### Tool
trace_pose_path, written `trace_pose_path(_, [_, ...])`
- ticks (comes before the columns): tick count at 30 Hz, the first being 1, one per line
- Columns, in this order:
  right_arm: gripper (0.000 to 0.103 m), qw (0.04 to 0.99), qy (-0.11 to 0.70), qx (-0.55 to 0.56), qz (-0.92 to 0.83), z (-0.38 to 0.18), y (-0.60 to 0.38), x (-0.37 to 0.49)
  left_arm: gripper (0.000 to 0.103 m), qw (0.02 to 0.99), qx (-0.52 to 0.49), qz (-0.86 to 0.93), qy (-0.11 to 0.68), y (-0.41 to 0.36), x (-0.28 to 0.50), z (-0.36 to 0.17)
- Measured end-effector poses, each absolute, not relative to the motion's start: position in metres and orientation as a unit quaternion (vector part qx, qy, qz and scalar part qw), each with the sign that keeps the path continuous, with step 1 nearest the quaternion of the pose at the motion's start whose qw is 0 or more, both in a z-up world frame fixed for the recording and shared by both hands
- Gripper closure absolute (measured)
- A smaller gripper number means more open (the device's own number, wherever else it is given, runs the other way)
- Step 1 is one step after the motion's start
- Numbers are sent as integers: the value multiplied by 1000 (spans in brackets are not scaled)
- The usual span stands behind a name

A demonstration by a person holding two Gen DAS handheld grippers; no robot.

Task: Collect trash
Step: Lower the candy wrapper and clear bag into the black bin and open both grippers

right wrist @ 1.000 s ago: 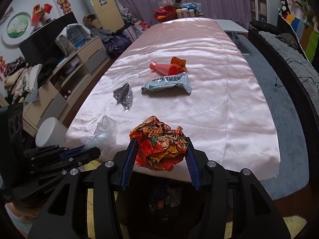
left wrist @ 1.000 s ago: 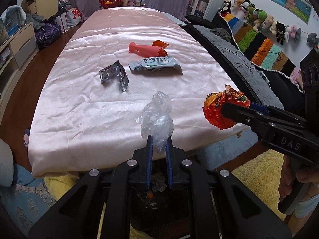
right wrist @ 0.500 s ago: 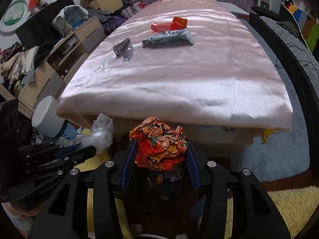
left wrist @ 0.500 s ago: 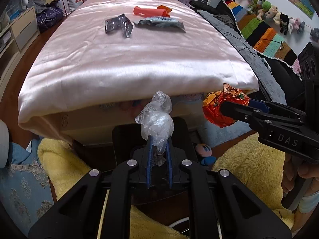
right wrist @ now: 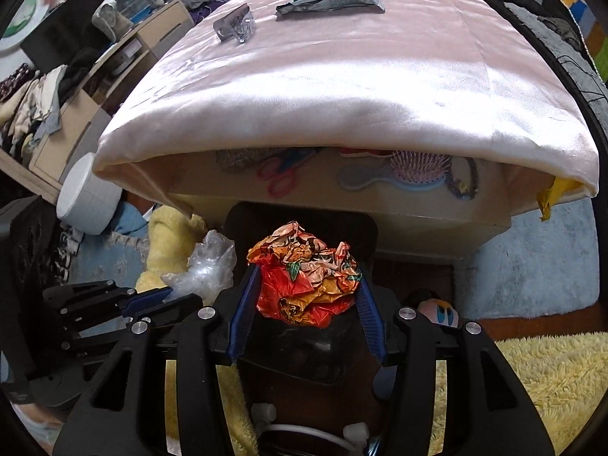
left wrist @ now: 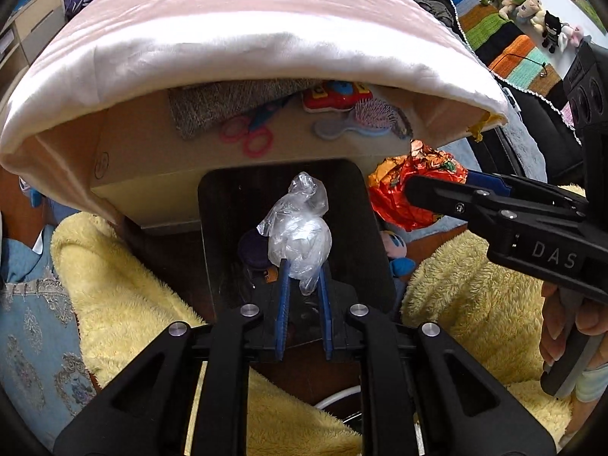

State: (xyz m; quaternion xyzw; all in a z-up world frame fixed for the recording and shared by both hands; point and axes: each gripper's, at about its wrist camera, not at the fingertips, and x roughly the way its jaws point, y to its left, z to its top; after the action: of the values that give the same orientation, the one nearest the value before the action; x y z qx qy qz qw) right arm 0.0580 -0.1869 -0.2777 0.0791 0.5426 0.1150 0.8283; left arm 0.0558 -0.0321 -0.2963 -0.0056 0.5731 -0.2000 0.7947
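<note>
Crumpled clear plastic (left wrist: pixel 298 228) stands upright between the left gripper (left wrist: pixel 303 277)'s narrow jaws, which are opening, long axis pointing away from the fingers. On the right, the right gripper (right wrist: pixel 304 292)'s half-wide jaws, also opening, hold a roundish orange foil wad (right wrist: pixel 306 277). Both hang over the dark bin (left wrist: pixel 357 197) at the table's near edge; I judge dropping comes next

Left tool (left wrist: pixel 304 277) and right tool (right wrist: pixel 304 296) are pointing steeply downward, side by side. Both sets of jaws are opening, each with a crumpled item between its blue pads. A hand (left wrist: pixel 570 326) is gripping the right tool's handle at lower right.
</note>
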Motion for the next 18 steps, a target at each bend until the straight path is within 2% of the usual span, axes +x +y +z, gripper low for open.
trace_pose_path(2, [49,828,543,81,112,-278,-187,60,76,795,-1,-196,573,-32,56,-297])
trace_pose_path(6, [43,829,542,89,106,-278,-191,62,68,799,-1,-190,570,-28,57,-296])
trace_pose_path(12, [29,833,535,106,93,-273,-203,66,50,809,-4,-172,562,-17,61,-290])
trace_pose_path(14, [20,838,527,113,84,-267,-210,68,38,815,-3,-164,555,-13,65,-283])
trace_pose_path(18, [13,851,506,123,63,-250,-227,73,20,833,-4,-146,534,-3,73,-264])
